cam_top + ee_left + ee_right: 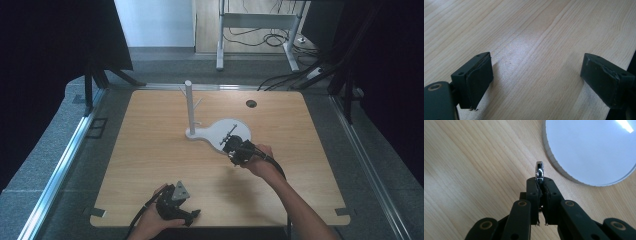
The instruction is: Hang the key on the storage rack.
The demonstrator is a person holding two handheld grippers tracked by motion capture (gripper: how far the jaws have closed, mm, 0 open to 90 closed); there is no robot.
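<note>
The right tongs [539, 185] are pinching a small shiny metal ring [539, 170], their jaws pressing together on it so that its upper curve is sticking out just past the tips. Just beyond and to the right of these tongs, in the right gripper view, the round white base [586, 150] of a stand is lying on the wooden bench [474, 170]. In the high view the right tongs [233, 148] are hovering at the near edge of that base [220, 131], with the white post [189, 107] rising on their far left. The left tongs [536, 80] are spreading wide over bare bench near its front edge, holding nothing.
</note>
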